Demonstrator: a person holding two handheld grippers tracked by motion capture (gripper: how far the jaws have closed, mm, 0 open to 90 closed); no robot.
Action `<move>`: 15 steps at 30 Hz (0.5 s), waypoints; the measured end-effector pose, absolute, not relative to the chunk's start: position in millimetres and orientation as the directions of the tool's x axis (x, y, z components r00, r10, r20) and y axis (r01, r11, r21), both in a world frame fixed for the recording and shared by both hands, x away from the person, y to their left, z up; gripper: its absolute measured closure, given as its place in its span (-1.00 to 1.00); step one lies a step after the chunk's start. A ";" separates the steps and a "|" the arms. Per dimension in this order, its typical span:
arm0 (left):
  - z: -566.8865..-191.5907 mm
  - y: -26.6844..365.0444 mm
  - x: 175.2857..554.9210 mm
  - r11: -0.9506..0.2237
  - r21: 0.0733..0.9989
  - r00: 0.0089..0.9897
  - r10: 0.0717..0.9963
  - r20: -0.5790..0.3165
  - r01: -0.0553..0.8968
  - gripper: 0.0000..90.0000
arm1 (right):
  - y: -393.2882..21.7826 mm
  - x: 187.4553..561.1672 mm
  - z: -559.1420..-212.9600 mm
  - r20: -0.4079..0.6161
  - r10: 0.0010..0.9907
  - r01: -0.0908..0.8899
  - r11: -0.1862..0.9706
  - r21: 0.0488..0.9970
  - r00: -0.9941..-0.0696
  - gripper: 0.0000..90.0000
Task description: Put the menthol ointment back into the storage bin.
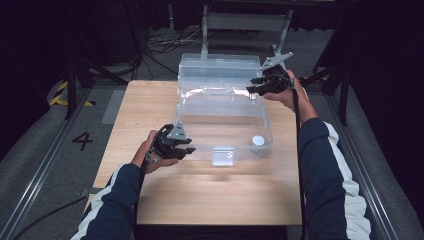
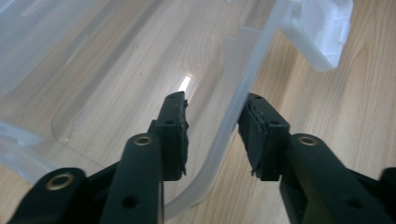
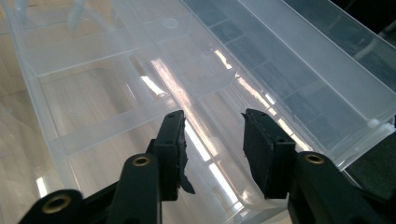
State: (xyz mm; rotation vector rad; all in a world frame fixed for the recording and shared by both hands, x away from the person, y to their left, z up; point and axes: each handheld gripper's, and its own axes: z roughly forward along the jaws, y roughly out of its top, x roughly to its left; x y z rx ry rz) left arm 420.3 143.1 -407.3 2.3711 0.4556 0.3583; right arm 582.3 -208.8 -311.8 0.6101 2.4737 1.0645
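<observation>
High view: clear plastic box open on the wooden table, long axis running away from the person, lid hinged back at the far end. Left gripper at the near left corner of the box, nearer the front latch. Right gripper at the far right, up by the hinge line. Small white round piece lying inside near the front right corner; otherwise bare.

Left gripper view: jaws apart, straddling the front wall of the box, one pad inside, one outside; gaps visible on both sides, so not yet clamped. Latch off beyond, upper right.

Right gripper view: jaws apart over a ridge of the box by the hinge, dividers of a tray below; no pad pressing. Ridge lying straight ahead between the pads.
</observation>
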 end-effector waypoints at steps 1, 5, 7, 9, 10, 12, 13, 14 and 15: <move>-406.5 142.4 419.7 -0.717 0.666 0.905 0.399 0.149 0.206 0.50 | -208.8 582.0 -312.0 -0.177 0.523 0.233 0.623 0.747 -0.833 0.38; -406.1 141.6 420.0 -0.729 0.660 0.912 0.376 0.164 0.182 0.58 | -207.3 580.5 -312.6 -0.204 0.507 0.207 0.639 0.740 -0.837 0.42; -406.2 142.0 421.3 -0.729 0.662 0.920 0.360 0.155 0.174 0.62 | -207.7 580.1 -311.8 -0.207 0.498 0.202 0.647 0.736 -0.842 0.44; -405.7 143.1 423.7 -0.735 0.657 0.928 0.343 0.145 0.169 0.63 | -208.1 579.9 -310.8 -0.202 0.486 0.197 0.651 0.733 -0.850 0.48; -405.6 143.3 424.7 -0.735 0.657 0.930 0.340 0.140 0.169 0.64 | -208.6 580.0 -310.1 -0.199 0.481 0.199 0.654 0.730 -0.854 0.49; -405.7 143.8 425.7 -0.735 0.657 0.933 0.334 0.137 0.167 0.64 | -209.6 580.6 -308.7 -0.196 0.467 0.194 0.663 0.723 -0.862 0.52; -405.7 144.0 426.2 -0.736 0.657 0.934 0.330 0.135 0.165 0.64 | -209.9 581.0 -308.3 -0.197 0.461 0.192 0.667 0.720 -0.865 0.54; -405.8 144.1 426.4 -0.735 0.657 0.935 0.329 0.134 0.165 0.65 | -209.8 581.1 -307.9 -0.198 0.456 0.189 0.671 0.717 -0.868 0.55; -406.1 144.1 426.7 -0.735 0.658 0.936 0.327 0.132 0.164 0.65 | -209.7 581.3 -307.8 -0.201 0.450 0.183 0.674 0.716 -0.870 0.56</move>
